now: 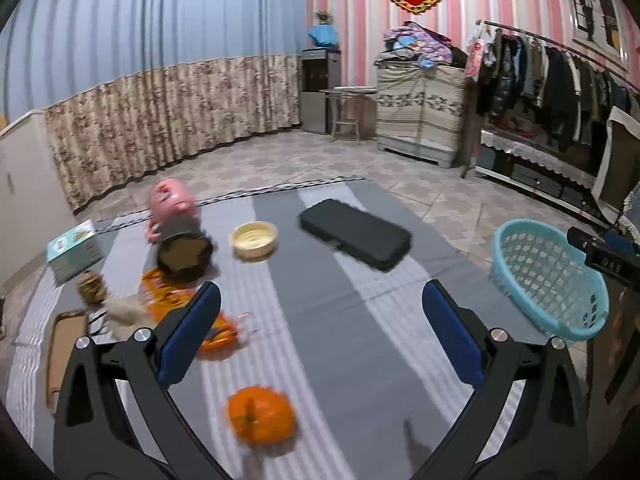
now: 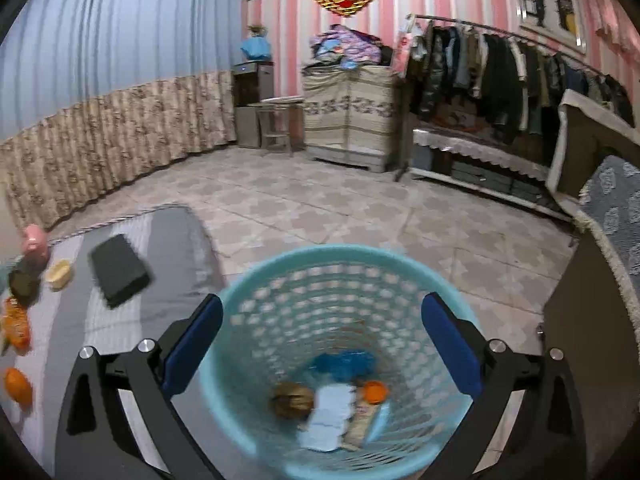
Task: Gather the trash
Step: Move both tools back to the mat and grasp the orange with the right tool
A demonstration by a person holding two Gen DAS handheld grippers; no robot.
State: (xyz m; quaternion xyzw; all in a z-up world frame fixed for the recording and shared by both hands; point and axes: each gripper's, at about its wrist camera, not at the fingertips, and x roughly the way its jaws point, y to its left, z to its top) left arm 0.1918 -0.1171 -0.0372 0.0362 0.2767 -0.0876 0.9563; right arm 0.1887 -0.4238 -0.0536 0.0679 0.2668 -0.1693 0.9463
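Observation:
My left gripper (image 1: 322, 288) is open over the grey striped tablecloth (image 1: 320, 344), with nothing between its blue pads. Left of it lie orange snack wrappers (image 1: 168, 298), a brown crumpled wad (image 1: 92, 286) and a beige scrap (image 1: 124, 312). A small orange fruit (image 1: 260, 414) sits below the fingers. My right gripper (image 2: 322, 300) is open above the light blue basket (image 2: 332, 252), holding nothing. Inside the basket lie a brown wad (image 2: 292, 400), a pale paper (image 2: 330, 416), a blue bag (image 2: 344, 362) and an orange-capped tube (image 2: 372, 396). The basket (image 1: 548, 272) stands off the table's right edge.
On the table stand a black case (image 1: 356, 234), a yellow bowl (image 1: 254, 238), a dark pot (image 1: 184, 256), a pink piggy bank (image 1: 172, 200), a small box (image 1: 72, 250) and a cardboard tray (image 1: 66, 352). Tiled floor, a cabinet and a clothes rack lie beyond.

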